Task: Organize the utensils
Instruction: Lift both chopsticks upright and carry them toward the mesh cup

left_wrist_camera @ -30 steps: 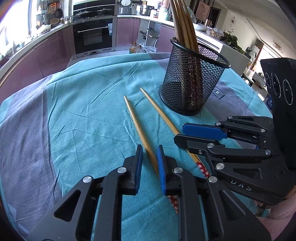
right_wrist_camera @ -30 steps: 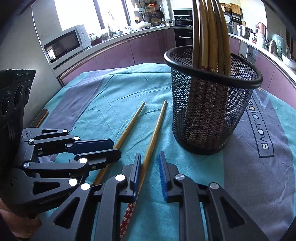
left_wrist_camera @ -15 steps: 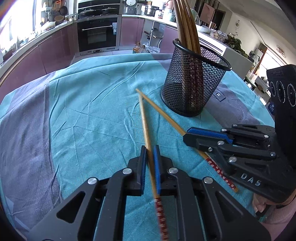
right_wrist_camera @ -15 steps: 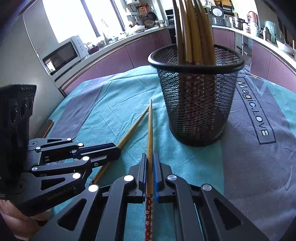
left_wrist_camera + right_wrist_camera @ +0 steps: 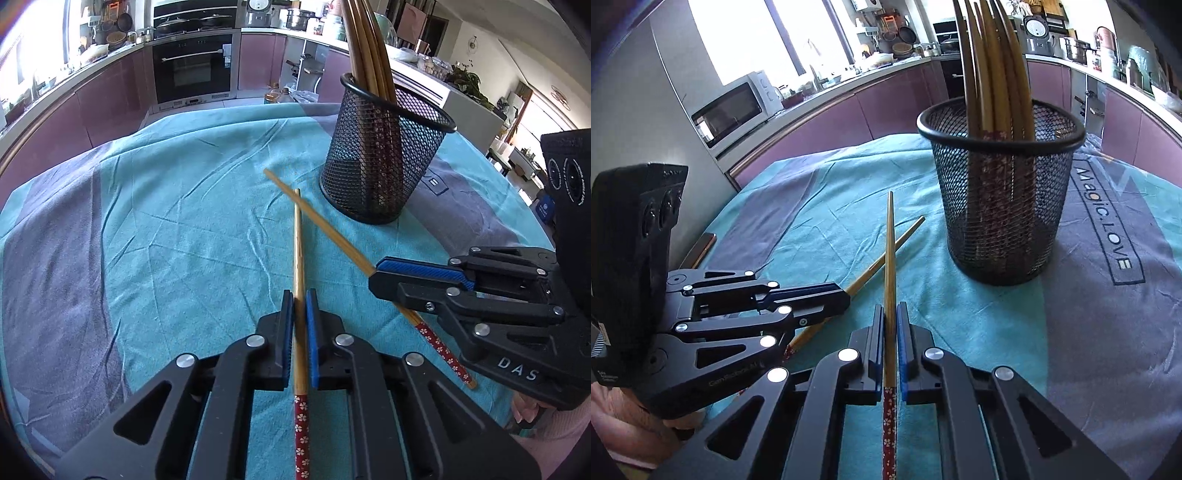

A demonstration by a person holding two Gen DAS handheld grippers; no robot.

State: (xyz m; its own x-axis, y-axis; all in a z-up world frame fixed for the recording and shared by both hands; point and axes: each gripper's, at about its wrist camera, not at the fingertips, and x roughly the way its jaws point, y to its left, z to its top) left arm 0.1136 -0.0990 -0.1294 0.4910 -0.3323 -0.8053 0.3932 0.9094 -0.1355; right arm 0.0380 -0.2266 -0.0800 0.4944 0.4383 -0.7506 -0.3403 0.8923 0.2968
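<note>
Two bamboo chopsticks with red flowered ends are held above a teal tablecloth. My left gripper (image 5: 299, 299) is shut on one chopstick (image 5: 298, 243), lifted and pointing forward. My right gripper (image 5: 890, 314) is shut on the other chopstick (image 5: 889, 243); in the left wrist view that one (image 5: 325, 227) runs into the right gripper (image 5: 376, 275). The chopsticks cross near their tips. A black mesh holder (image 5: 380, 162), also in the right wrist view (image 5: 1001, 206), stands just beyond with several chopsticks upright in it.
The tablecloth (image 5: 166, 229) has grey bands and a printed label (image 5: 1104, 229). Kitchen counters, an oven (image 5: 194, 70) and a microwave (image 5: 731, 109) ring the table.
Both grippers closed on the two chopsticks that lay on the cloth and lifted them. The chopsticks now cross near their tips, and the holder looks farther from the left gripper.
</note>
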